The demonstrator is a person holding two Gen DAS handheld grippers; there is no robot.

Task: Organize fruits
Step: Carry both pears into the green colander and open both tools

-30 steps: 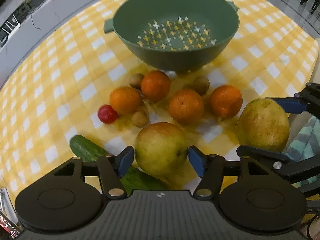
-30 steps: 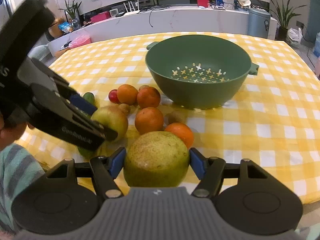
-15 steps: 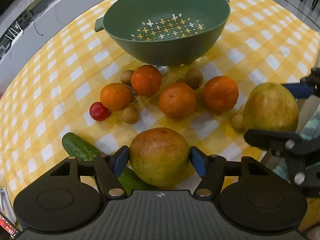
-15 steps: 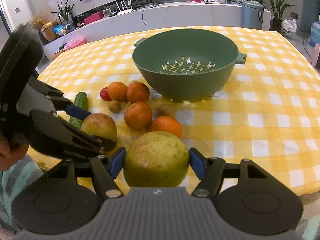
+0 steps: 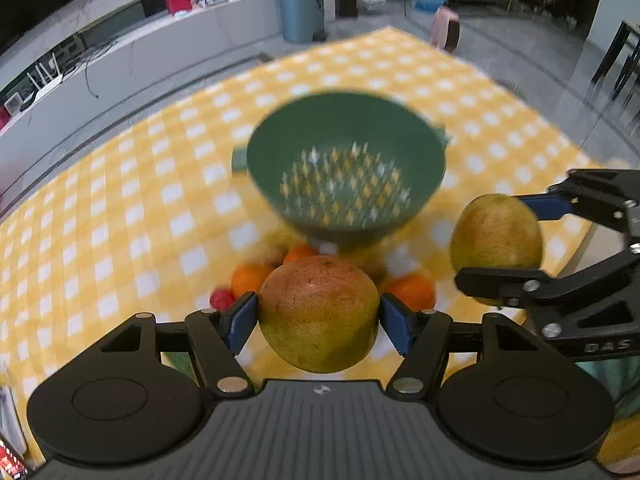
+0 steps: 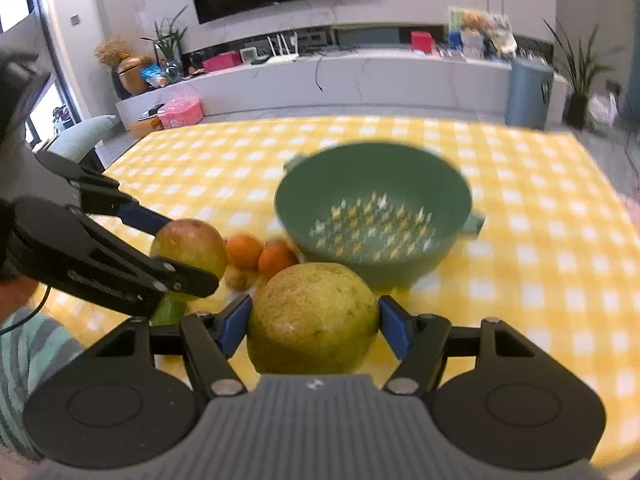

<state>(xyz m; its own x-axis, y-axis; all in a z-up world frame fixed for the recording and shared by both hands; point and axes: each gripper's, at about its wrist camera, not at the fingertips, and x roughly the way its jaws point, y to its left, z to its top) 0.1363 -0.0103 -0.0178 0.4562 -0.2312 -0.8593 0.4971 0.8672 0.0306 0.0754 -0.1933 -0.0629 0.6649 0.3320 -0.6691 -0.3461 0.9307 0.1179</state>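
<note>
My left gripper (image 5: pixel 318 322) is shut on a reddish-green pear (image 5: pixel 318 312) and holds it in the air above the table; the pear also shows in the right wrist view (image 6: pixel 190 246). My right gripper (image 6: pixel 314 326) is shut on a yellow-green pear (image 6: pixel 312 316), also lifted; the left wrist view shows that pear (image 5: pixel 496 236) at the right. The green colander (image 5: pixel 346 168) stands empty on the yellow checked cloth beyond both grippers, and shows in the right wrist view (image 6: pixel 374 208). Oranges (image 5: pixel 250 278) and a red fruit (image 5: pixel 222 298) lie in front of it.
Oranges (image 6: pixel 244 250) and a small brown fruit (image 6: pixel 238 278) lie left of the colander. A cucumber end (image 6: pixel 168 312) shows under the left gripper. The table's right edge (image 5: pixel 576 148) drops to the floor. A white counter (image 6: pixel 360 80) stands behind the table.
Both grippers have risen and tilted up with their pears, so the table and colander look farther away and blurred. Both grips are unchanged.
</note>
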